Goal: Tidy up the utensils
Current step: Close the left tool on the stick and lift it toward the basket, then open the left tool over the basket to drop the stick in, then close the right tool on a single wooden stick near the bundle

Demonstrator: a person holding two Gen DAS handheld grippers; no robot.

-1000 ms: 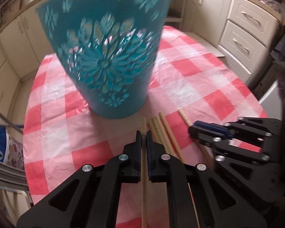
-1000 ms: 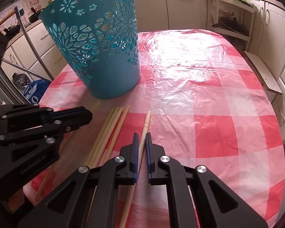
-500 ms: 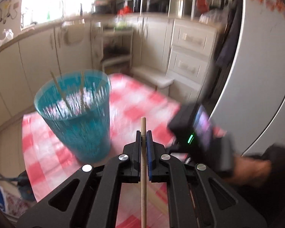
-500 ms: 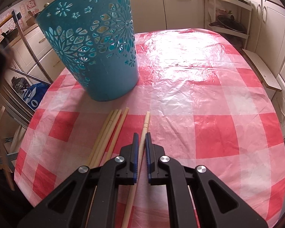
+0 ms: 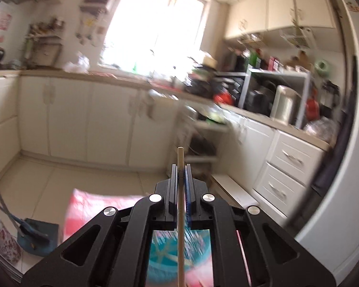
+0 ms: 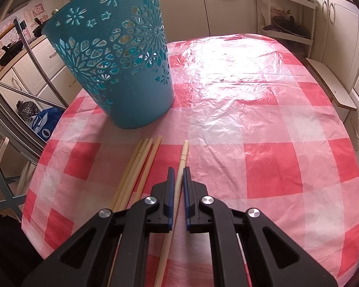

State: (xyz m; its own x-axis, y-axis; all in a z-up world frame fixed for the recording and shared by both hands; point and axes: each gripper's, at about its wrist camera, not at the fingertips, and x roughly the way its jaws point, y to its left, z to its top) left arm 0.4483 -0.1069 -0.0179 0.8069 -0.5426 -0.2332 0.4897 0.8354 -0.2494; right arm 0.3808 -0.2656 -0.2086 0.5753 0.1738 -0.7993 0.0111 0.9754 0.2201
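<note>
Two hand-held grippers were in play, each with a chopstick between its jaws. Left hand-held gripper (image 5: 181,167) was clamped on a wooden chopstick (image 5: 181,220); the stick ran straight along the jaw line, its tip poking out past the fingertips and its shaft passing back under the camera. That gripper pointed out across the kitchen toward the cabinets (image 5: 88,122) and window (image 5: 153,24), with heavy blur in the left wrist view. Below it, between the gripper's arms, a blurred patch of the teal basket (image 5: 165,258) and a bit of the red-checked tabletop (image 5: 83,210) showed.

Right hand-held gripper (image 6: 177,171) was angled down at the tabletop (image 6: 263,124). Its jaws were nearly together around a second chopstick (image 6: 182,155), which lay on the cloth, slightly slanted, the squared end sticking out ahead of the fingertips toward the basket. Whether the pads pressed on it could not be told; a thin gap showed on the right side.

Just left of that gripper, four more chopsticks (image 6: 141,165) lay bunched side by side on the cloth, roughly parallel to the one in the jaws. The teal basket (image 6: 117,67) stood upright on the tabletop beyond them, near their far ends, not touching.
</note>
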